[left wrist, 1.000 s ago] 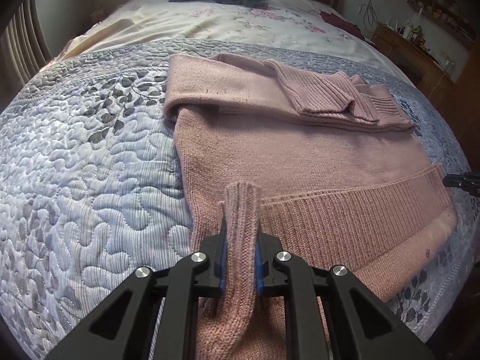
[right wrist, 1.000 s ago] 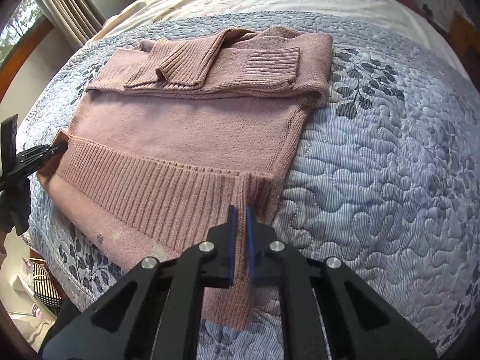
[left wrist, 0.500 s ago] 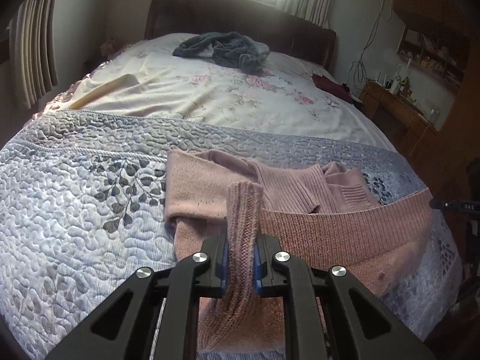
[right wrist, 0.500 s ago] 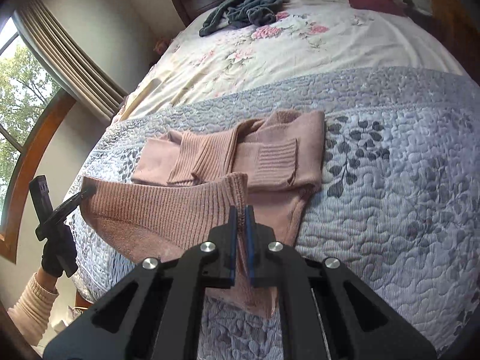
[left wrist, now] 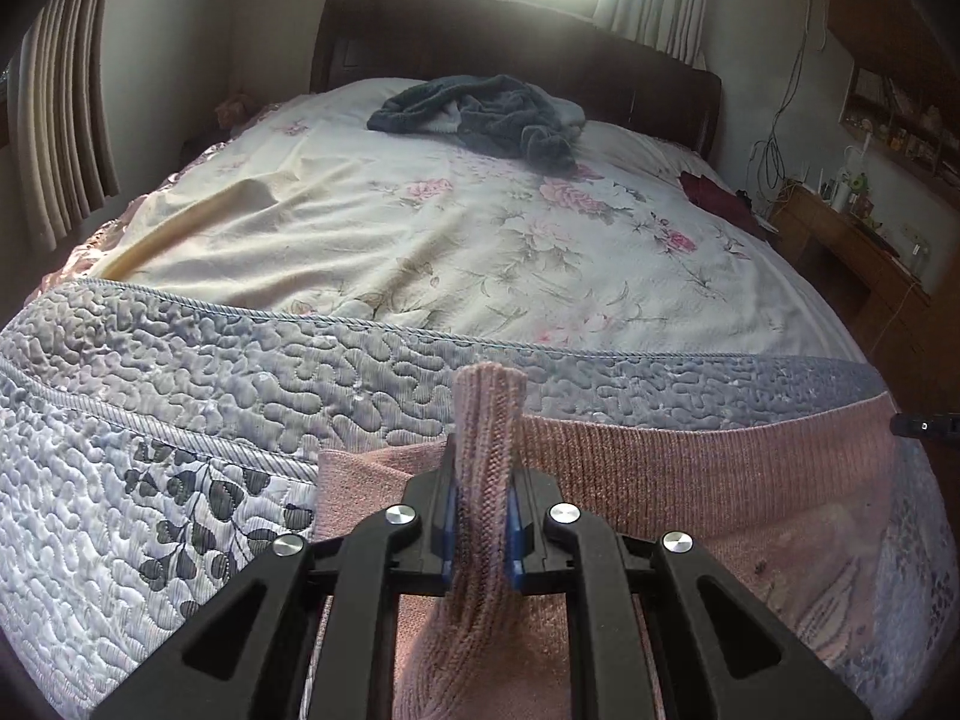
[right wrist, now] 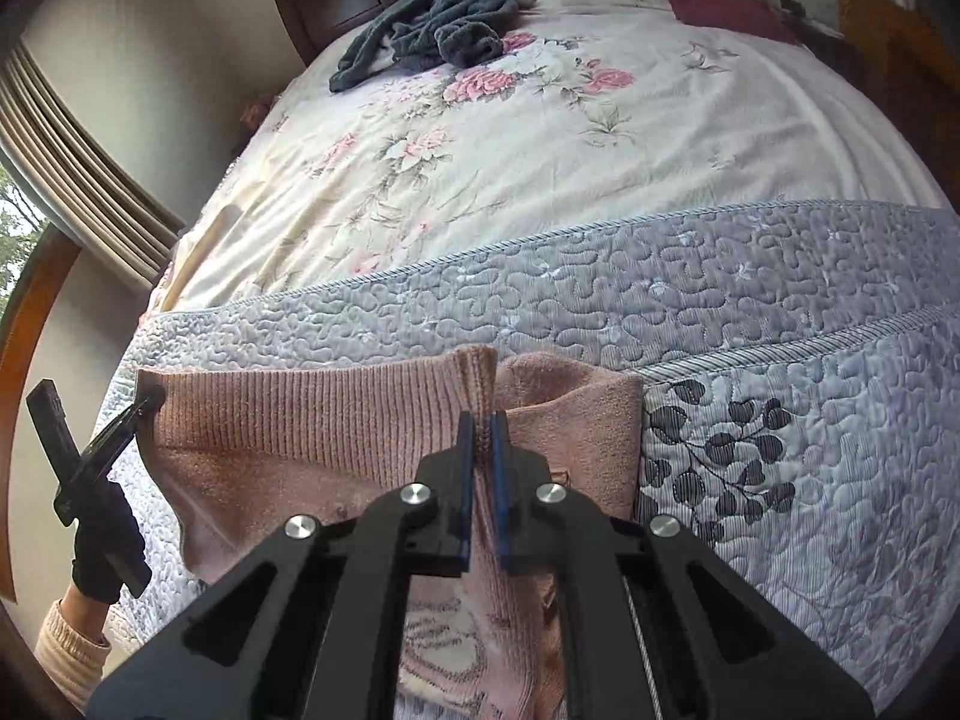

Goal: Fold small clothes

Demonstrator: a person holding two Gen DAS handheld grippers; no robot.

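A pink knit sweater (left wrist: 690, 468) lies on the grey quilted bedspread (left wrist: 180, 420), its ribbed hem lifted and carried toward the headboard over the rest of the garment. My left gripper (left wrist: 480, 516) is shut on one hem corner, which sticks up between the blue pads. In the right wrist view my right gripper (right wrist: 480, 456) is shut on the other corner of the pink sweater (right wrist: 300, 420). The hem stretches taut between the two grippers. The folded sleeves are hidden behind the raised hem.
A dark grey garment (left wrist: 480, 114) lies crumpled near the dark headboard (left wrist: 510, 42) on the floral sheet (left wrist: 420, 228). A maroon cloth (right wrist: 726, 15) sits at the bed's far right. A wooden desk (left wrist: 858, 252) stands right of the bed. A gloved hand (right wrist: 108, 546) holds the left gripper's handle.
Both grippers have lifted the sweater's hem and carried it forward toward the headboard. The folded sleeves, visible a second ago, are now covered by the raised hem.
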